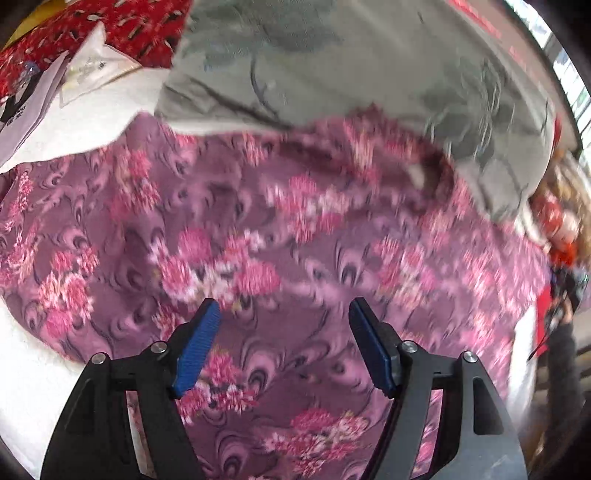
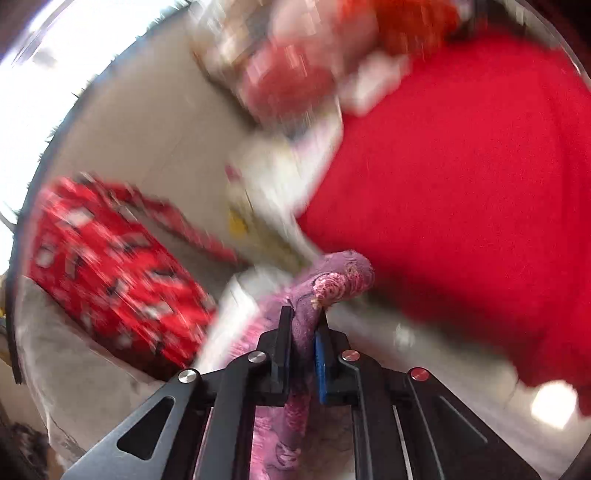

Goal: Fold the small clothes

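Garments, purple floral: 1 seen, the purple floral garment point(image 1: 295, 258), spread wide over a white surface point(image 1: 29, 387) in the left wrist view; same fabric shows in the right wrist view point(image 2: 332, 284) as a bunched fold.
Garment lie: mostly flat, long axis runs roughly left-right across the left wrist view; a dark rounded opening, prob. the neck, sits toward its upper right edge. Exact shape unclear, pic is blurred.
Grey cloth: 1, grey cloth point(image 1: 351, 74), lies beyond the purple piece, touching or overlapping its far edge.
Red patterned cloth: 1, red patterned cloth point(image 1: 110, 26) at upper left in the left wrist view; also seen at left point(image 2: 110, 266) in the right wrist view.
White bags/papers: approx. 2, white bags point(image 1: 85, 70) near the red patterned cloth.
Plain red fabric: 1 big area, plain red fabric point(image 2: 461, 184), at right in the right wrist view.
Left claw: left claw point(image 1: 284, 325) released, blue pads well apart, nothing between them; hangs over the near part of the garment, pointing steeply down.
Right claw: right claw point(image 2: 303, 328) clenched on a fold of the garment; fabric sticks out past the fingertips and trails back under the claw.
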### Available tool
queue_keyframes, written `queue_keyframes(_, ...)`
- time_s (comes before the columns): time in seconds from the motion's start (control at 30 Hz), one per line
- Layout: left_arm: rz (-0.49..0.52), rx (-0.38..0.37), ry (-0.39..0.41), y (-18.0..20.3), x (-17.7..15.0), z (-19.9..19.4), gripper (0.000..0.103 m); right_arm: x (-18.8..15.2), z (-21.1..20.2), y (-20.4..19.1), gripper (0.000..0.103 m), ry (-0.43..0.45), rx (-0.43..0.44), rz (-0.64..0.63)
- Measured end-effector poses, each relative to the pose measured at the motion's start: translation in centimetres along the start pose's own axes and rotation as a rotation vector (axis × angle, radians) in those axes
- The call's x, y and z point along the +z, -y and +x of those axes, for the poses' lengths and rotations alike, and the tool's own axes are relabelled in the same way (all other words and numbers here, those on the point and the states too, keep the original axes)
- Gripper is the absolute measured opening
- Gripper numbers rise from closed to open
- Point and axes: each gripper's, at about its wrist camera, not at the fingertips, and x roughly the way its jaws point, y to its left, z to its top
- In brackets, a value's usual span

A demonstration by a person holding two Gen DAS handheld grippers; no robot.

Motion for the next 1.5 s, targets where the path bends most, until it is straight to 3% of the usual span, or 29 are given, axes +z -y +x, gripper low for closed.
queue_keyframes(0.13,-0.051,-0.011,-0.059,-1.6,0.6,1.9,0.072,0.7,-0.4,0.4,0.009,-0.060,-0.197,-0.075)
queue_keyframes(0.27,-0.039,-0.029,-0.064,-2.1,0.7,1.9,0.072,0.0,-3.5,-2.5,0.009,-0.008,-0.128,-0.161)
queue_keyframes(0.4,-0.070,-0.077,-0.072,-3.7,0.6,1.4,0.072,-1.9,-5.4,-7.1,0.010,-0.048,0.007,-0.262)
queue_keyframes(0.47,-0.102,-0.112,-0.076,-3.8,0.3,0.5,0.072,-4.1,-6.0,-9.9,0.010,-0.097,0.093,-0.318)
queue_keyframes(0.63,-0.152,-0.177,-0.094,-6.0,0.9,-0.6,0.072,-11.4,-6.6,-16.2,0.010,-0.225,0.214,-0.451)
queue_keyframes(1.0,-0.202,-0.272,-0.130,-9.0,0.4,-2.9,0.072,-29.1,-8.6,-26.9,0.012,-0.456,0.371,-0.703)
queue_keyframes(1.17,-0.213,-0.300,-0.105,-10.2,0.3,-4.5,0.072,-37.3,-10.6,-30.1,0.014,-0.548,0.444,-0.818)
queue_keyframes(1.33,-0.233,-0.343,-0.119,-10.6,-0.2,-5.1,0.072,-45.9,-11.2,-30.9,0.017,-0.762,0.467,-0.880)
queue_keyframes(1.4,-0.221,-0.356,-0.129,-9.6,-0.5,-5.0,0.072,-47.7,-12.0,-30.5,0.017,-0.821,0.457,-0.922)
queue_keyframes(1.47,-0.200,-0.375,-0.143,-7.7,-0.4,-4.4,0.072,-46.4,-13.3,-29.3,0.017,-0.791,0.485,-0.896)
queue_keyframes(1.5,-0.193,-0.381,-0.152,-6.1,0.2,-3.5,0.072,-45.4,-13.6,-28.7,0.022,-0.769,0.482,-0.872)
